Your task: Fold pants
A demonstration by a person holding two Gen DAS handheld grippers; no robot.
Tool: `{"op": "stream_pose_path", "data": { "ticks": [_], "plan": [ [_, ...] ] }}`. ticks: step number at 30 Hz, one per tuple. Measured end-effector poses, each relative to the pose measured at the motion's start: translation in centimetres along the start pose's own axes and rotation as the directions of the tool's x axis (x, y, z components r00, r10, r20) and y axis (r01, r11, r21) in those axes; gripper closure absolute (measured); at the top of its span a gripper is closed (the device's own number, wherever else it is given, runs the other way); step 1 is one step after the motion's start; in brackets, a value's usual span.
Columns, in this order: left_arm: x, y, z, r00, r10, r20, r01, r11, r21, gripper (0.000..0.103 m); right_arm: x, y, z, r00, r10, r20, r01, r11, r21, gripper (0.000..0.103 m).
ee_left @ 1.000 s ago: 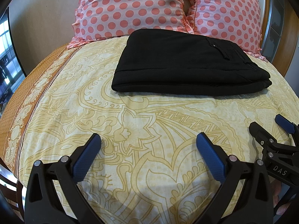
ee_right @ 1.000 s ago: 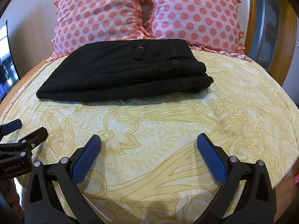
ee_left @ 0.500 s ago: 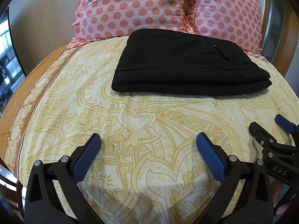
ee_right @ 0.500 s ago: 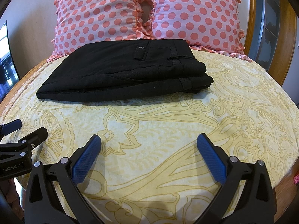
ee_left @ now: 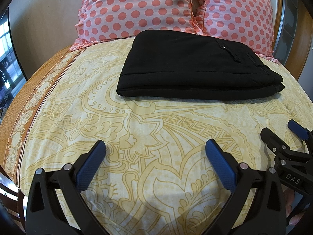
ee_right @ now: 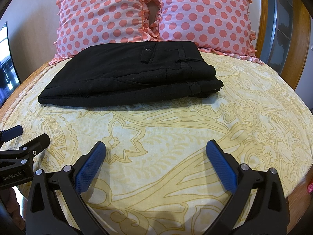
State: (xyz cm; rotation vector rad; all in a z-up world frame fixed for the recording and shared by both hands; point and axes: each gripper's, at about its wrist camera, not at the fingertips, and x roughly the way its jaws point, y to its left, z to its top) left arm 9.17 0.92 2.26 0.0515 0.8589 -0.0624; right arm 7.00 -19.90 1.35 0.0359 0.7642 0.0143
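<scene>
The black pants (ee_left: 191,68) lie folded in a flat stack on the yellow patterned bedsheet (ee_left: 156,129), in front of the pillows; they also show in the right wrist view (ee_right: 133,74), waistband to the right. My left gripper (ee_left: 155,150) is open and empty, well short of the pants. My right gripper (ee_right: 155,150) is open and empty too, equally far back. Each gripper shows at the edge of the other's view: the right gripper in the left wrist view (ee_left: 281,135), the left gripper in the right wrist view (ee_right: 25,137).
Two pink polka-dot pillows (ee_right: 105,13) (ee_right: 205,11) stand against the wall behind the pants. A wooden bed frame (ee_right: 297,45) curves along the right. The sheet's orange border (ee_left: 29,98) runs down the left edge of the bed.
</scene>
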Motion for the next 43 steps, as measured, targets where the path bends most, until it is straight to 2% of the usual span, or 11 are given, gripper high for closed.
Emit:
{"op": "stream_pose_path", "data": {
  "ticks": [43],
  "plan": [
    [-0.02, 0.0, 0.06, 1.0, -0.006, 0.001, 0.006, 1.0, 0.006, 0.002, 0.01, 0.02, -0.02, 1.0, -0.001, 0.0, 0.001, 1.0, 0.001, 0.001]
  ]
}}
